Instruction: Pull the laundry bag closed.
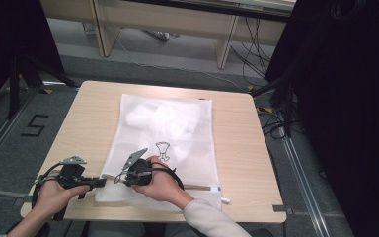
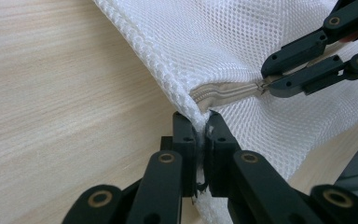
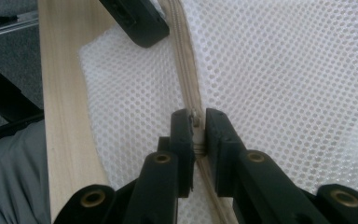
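Note:
A white mesh laundry bag (image 1: 163, 133) with white cloth inside lies flat on the wooden table (image 1: 237, 148). Its beige zipper (image 2: 228, 91) runs along the near edge. My left gripper (image 1: 100, 182) is shut on the bag's near-left corner (image 2: 198, 122), at the zipper's end. A short way along the zipper, my right gripper (image 1: 119, 177) is shut on the small metal zipper pull (image 3: 196, 119). In the left gripper view the right gripper (image 2: 264, 87) pinches that pull, just to the right of the corner. The zipper (image 3: 186, 70) looks closed beyond the pull.
A black printed figure (image 1: 163, 149) marks the bag's middle. The table's near edge (image 1: 256, 212) lies just below the zipper. Grey floor with a "5" mark (image 1: 34, 126) surrounds the table. Wooden furniture (image 1: 168, 19) and cables (image 1: 256, 54) stand behind it, and black drapes (image 1: 350, 98) hang at the right.

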Available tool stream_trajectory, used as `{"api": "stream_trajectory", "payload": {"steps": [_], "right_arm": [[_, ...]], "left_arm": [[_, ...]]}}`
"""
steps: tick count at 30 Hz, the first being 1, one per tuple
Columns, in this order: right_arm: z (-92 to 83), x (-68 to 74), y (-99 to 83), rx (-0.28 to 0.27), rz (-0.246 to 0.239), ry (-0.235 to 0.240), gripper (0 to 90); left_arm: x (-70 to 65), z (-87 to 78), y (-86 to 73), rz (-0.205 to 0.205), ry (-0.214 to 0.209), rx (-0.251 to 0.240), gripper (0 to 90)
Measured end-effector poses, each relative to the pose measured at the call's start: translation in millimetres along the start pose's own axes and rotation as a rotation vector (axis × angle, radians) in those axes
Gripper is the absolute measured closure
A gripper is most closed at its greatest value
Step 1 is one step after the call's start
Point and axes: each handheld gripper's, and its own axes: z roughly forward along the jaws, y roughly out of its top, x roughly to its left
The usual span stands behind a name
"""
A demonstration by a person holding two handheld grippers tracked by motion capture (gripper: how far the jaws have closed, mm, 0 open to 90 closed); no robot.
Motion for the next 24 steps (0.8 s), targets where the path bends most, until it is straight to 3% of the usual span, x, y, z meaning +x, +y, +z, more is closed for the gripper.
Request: {"api": "stream_trajectory", "payload": {"steps": [24], "right_arm": [[-5.6, -4.9, -11.1, 0.006, 0.021, -0.009, 82.6]], "left_arm": [[1.0, 0.1, -0.1, -0.004, 0.003, 0.004, 84.6]]}}
